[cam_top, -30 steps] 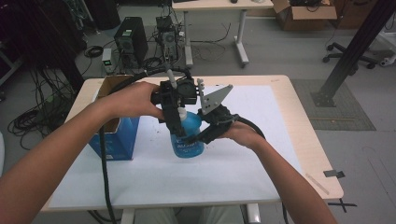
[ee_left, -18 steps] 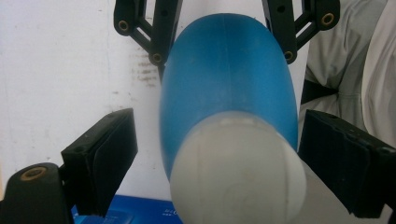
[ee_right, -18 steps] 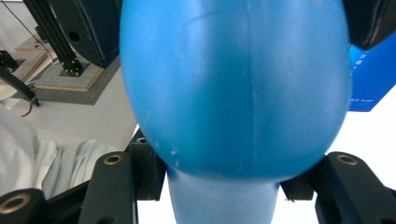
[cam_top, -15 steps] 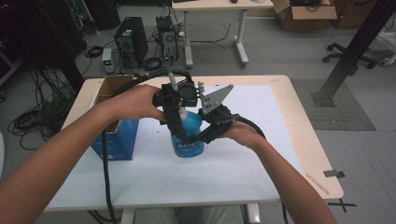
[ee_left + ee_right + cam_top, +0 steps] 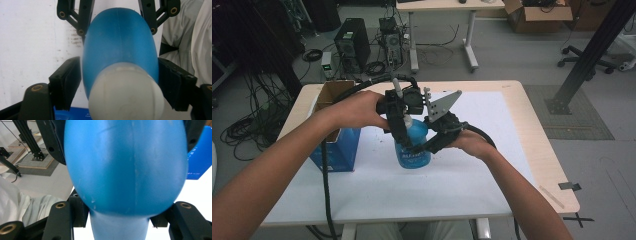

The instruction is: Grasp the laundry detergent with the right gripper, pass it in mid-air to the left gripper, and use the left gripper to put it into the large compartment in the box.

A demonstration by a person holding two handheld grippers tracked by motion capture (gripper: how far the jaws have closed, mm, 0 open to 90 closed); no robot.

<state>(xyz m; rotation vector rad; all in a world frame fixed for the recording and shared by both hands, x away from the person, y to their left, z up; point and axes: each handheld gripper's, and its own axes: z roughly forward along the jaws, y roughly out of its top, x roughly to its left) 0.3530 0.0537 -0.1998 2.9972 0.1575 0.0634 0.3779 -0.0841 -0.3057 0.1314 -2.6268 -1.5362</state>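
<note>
Blue plastic bottle (image 5: 413, 146): stands upright on the white table top (image 5: 492, 165), between the two grippers; it has a white cap (image 5: 126, 95) and a label low on its body.
Left gripper (image 5: 401, 131): comes down on the bottle from above. In the left gripper view its jaws sit on either side of the blue shoulder just under the cap; the one on the view's right side seems to touch, but on the view's left side I cannot tell whether the pad presses, so the grip is uncertain.
Right gripper (image 5: 428, 145): reaches in from the bottle's side, lower down. In the right gripper view its jaws flank the narrower part of the body under the bulge and look clamped on it.
Progress: as I judge it, the bottle is steadied by the right gripper and the left one is set at the cap end; the cap is on, so opening it, or lifting the bottle, looks like what is left.
Blue box (image 5: 335, 147): open-topped, on the table beyond the left gripper, apart from the bottle.
In the way: nothing crowds the bottle; the grippers' thick black cables (image 5: 326, 165) trail past the box.
</note>
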